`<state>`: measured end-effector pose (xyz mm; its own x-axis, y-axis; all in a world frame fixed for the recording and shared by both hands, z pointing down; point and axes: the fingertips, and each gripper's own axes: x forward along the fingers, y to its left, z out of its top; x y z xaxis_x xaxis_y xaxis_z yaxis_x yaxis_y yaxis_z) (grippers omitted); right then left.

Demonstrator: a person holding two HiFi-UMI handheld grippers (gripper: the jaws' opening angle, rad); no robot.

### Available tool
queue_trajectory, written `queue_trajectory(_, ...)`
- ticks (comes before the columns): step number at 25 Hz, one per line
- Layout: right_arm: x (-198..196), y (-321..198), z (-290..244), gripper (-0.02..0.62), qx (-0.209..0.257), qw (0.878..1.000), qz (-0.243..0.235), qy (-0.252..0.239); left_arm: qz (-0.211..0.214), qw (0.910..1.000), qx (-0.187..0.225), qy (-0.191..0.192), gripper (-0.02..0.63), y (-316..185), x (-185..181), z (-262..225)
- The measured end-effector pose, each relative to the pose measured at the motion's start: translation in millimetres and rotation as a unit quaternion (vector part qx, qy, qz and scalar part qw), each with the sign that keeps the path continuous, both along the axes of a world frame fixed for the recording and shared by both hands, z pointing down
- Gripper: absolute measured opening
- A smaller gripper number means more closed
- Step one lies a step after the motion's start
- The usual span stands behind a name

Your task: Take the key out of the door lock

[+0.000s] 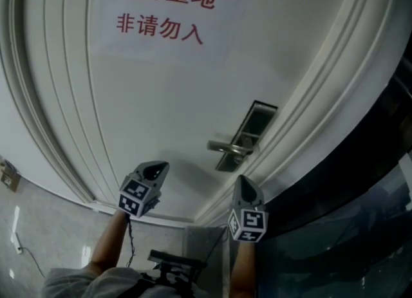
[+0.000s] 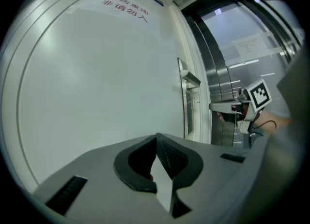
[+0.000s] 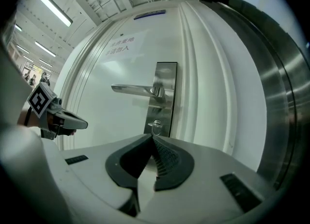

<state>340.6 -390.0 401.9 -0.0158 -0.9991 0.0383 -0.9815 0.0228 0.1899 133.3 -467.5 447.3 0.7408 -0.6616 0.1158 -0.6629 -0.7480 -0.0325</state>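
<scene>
Your right gripper (image 3: 152, 138) has its jaws pressed together on nothing, pointing at the key (image 3: 156, 127), which sits in the lock plate (image 3: 165, 79) below the handle (image 3: 133, 89) of the white door (image 1: 161, 97). The tips seem just short of the key. Your left gripper (image 2: 156, 138), also closed and empty, faces bare door panel

paper sign (image 3: 121, 45), red print: far ahead of right tool (image 3: 153, 141), up-left | lever handle (image 3: 135, 89): ahead of tool, higher | steel panelling (image 3: 286, 97): to tool's right
</scene>
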Motion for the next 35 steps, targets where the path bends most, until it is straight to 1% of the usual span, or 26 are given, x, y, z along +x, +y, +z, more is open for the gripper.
queue_trajectory(7, 0, -13, -6, 0.012, 0.003, 1.0, -0.008, 0.003, -0.005, 1.0, 0.002, 0.001, -0.008, -8, 1, -3)
queue_trajectory(13, -1, -23, -13, 0.014, -0.002, 0.999, -0.008, 0.039, -0.013, 0.9999, 0.001, 0.005, -0.008, -16, -4, -3)
queue_trajectory(14, -2, -24, -15, 0.028, -0.004, 0.999, -0.007, 0.049, -0.014, 0.9999, 0.0, 0.005, -0.008, -17, -4, -3)
queue_trajectory(15, -3, -25, -17, 0.076, -0.003, 0.998, -0.004, 0.065, -0.014, 0.9999, 0.0, 0.006, -0.008, -18, -5, -2)
queue_trajectory(18, -6, -27, -19, 0.083, -0.002, 0.992, 0.004, 0.126, -0.016, 0.9998, -0.002, 0.009, -0.008, -20, -7, -1)
queue_trajectory(21, -10, -31, -19, 0.083, 0.001, 0.986, 0.003, 0.165, -0.018, 0.9998, -0.004, 0.011, -0.008, -21, -7, 0)
queue_trajectory(23, -10, -33, -19, 0.083, 0.005, 0.98, 0.009, 0.199, -0.019, 0.9997, -0.004, 0.012, -0.008, -22, -8, 0)
queue_trajectory(26, -10, -35, -16, 0.087, -0.009, 0.965, 0.017, 0.262, -0.019, 0.9997, -0.005, 0.014, -0.008, -24, -10, 0)
queue_trajectory(29, -12, -35, -17, 0.097, -0.02, 0.954, 0.025, 0.299, -0.02, 0.9997, -0.007, 0.016, -0.008, -25, -12, 1)
queue_trajectory(33, -12, -38, -16, 0.098, -0.025, 0.927, 0.034, 0.373, -0.021, 0.9995, -0.01, 0.019, -0.008, -25, -15, 3)
queue_trajectory(35, -11, -40, -15, 0.098, -0.028, 0.917, 0.036, 0.397, -0.021, 0.9995, -0.01, 0.021, -0.008, -26, -16, 3)
